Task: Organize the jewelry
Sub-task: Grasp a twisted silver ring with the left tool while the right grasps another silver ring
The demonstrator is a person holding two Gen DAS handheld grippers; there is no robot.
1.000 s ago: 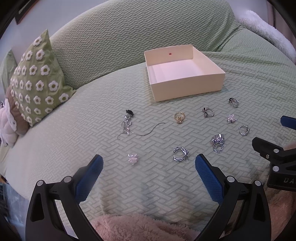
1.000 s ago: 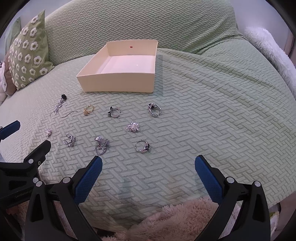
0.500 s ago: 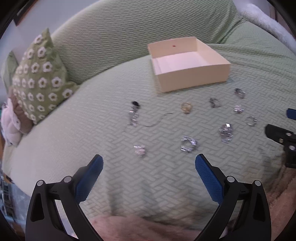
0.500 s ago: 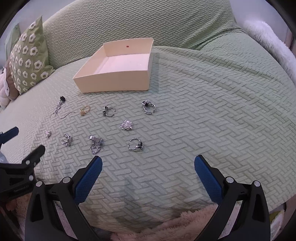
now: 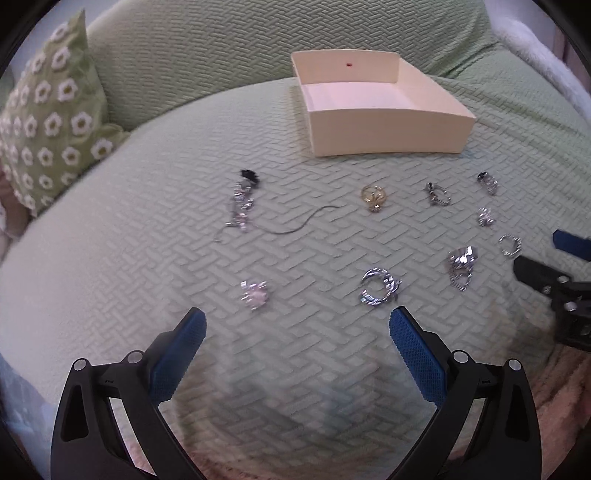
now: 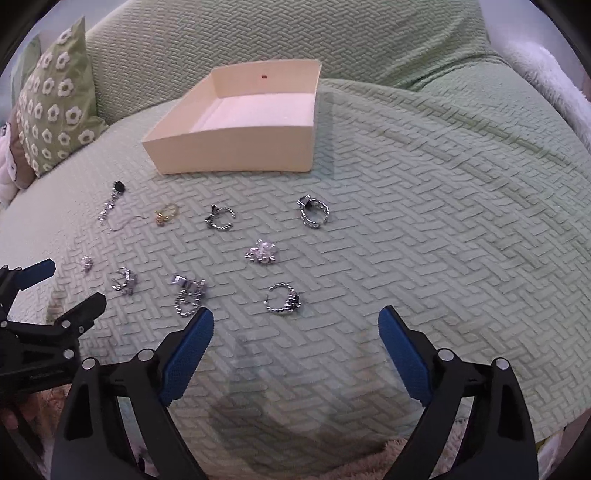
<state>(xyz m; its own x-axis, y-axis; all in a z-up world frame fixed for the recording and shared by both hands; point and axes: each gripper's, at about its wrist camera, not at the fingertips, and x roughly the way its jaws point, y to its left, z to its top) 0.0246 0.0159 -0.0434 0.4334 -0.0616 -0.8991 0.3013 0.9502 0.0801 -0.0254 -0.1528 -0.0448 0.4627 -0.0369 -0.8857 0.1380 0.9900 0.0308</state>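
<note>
Several rings and earrings lie scattered on the green cover in front of an empty cream box (image 5: 388,122), which also shows in the right wrist view (image 6: 236,144). My left gripper (image 5: 295,325) is open and empty, just short of a pale flower piece (image 5: 254,294) and a silver ring (image 5: 379,291). A long drop earring (image 5: 242,203) and a gold ring (image 5: 373,195) lie farther off. My right gripper (image 6: 295,325) is open and empty, just short of a dark-stone silver ring (image 6: 283,298). A pearl cluster (image 6: 263,252) and a chain ring (image 6: 314,212) lie beyond it.
A green pillow with white flowers (image 5: 48,122) leans at the left against the sofa back (image 6: 295,33). A white fluffy throw (image 6: 554,81) lies at the right. Pink fleece (image 5: 517,424) lines the front edge. The other gripper (image 6: 44,332) shows at the left in the right wrist view.
Both grippers have moved forward and down toward the jewelry, which now looks larger and closer. Both stay open. No piece has moved.
</note>
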